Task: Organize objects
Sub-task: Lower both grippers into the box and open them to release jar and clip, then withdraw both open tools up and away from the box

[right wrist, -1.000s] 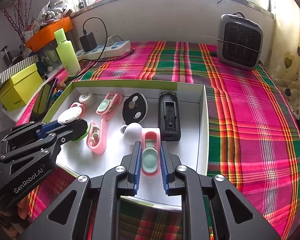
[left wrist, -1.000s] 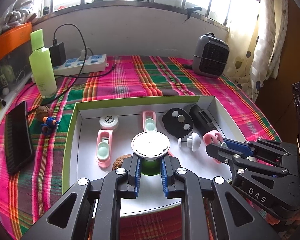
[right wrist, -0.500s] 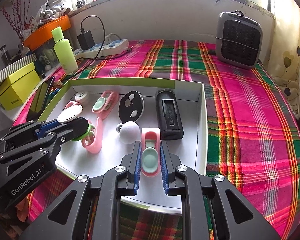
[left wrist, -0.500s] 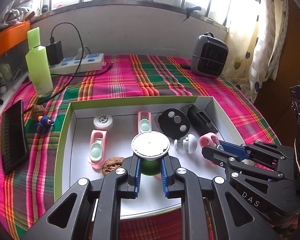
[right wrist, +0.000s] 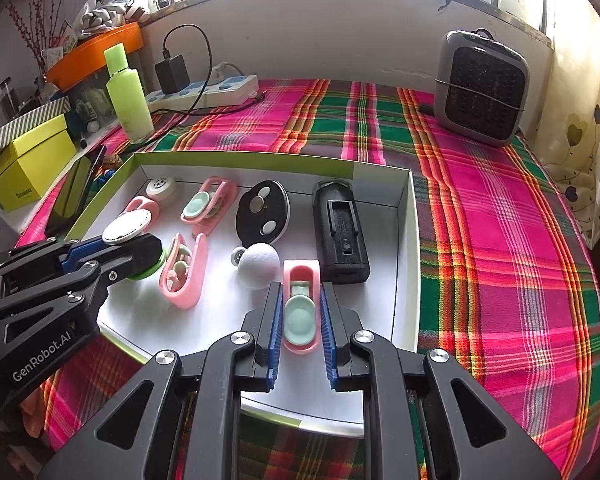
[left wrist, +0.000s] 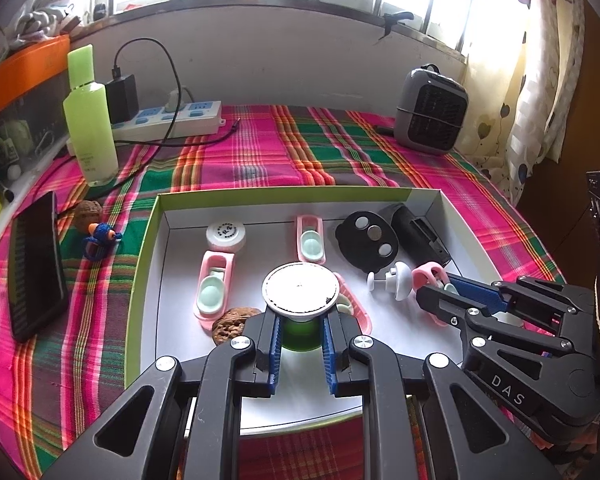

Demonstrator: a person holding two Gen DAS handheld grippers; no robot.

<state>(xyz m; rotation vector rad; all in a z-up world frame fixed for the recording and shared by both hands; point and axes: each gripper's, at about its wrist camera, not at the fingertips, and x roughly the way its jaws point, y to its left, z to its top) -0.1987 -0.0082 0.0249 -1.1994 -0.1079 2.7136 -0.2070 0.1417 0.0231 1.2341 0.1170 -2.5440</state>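
Your left gripper (left wrist: 300,338) clamps a green jar with a white lid (left wrist: 300,290) at lower centre of the box (left wrist: 148,264). Your right gripper (right wrist: 300,320) grips a pink clip with mint pad (right wrist: 300,312), lower centre.

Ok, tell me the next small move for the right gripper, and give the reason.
Probably lower it and open. The right gripper is shut on a pink clip over bare floor of the white tray, beside the black case, while other pink clips already lie in the tray, so this spot looks free.
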